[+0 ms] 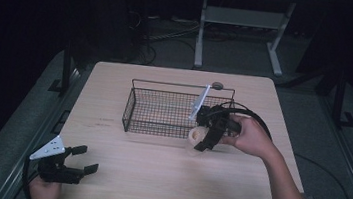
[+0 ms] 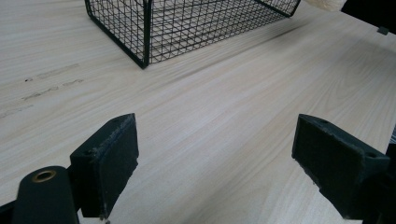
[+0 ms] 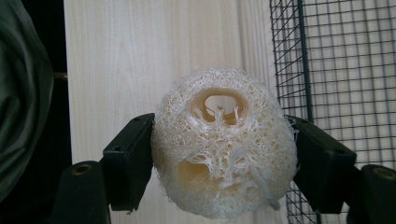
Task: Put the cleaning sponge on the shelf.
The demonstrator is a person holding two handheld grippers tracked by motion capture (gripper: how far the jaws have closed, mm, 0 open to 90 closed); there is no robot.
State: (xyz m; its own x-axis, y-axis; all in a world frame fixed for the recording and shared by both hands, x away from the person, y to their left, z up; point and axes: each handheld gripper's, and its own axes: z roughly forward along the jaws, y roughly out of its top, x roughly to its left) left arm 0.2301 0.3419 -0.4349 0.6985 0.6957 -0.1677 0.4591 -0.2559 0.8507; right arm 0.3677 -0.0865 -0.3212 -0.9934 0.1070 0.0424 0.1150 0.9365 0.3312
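We see light wood-grain table, square top with rounded corners. Black wire mesh basket rests directly on it, toward far side. Small round grey disc lies near far edge, just behind basket.

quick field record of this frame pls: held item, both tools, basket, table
held item: loofah sponge, pale, fibrous, hollow channels facing the right gripper view's camera
right tool: shut on the loofah sponge, one jaw on each side, just outside the basket's near wall
left tool: open, jaws wide apart, nothing between them, at the table's near left corner
basket: black wire basket, rectangular, upright on the table, nothing visible inside
table: light wood table, faint scuff marks left of the basket
person: right hand grips the right tool
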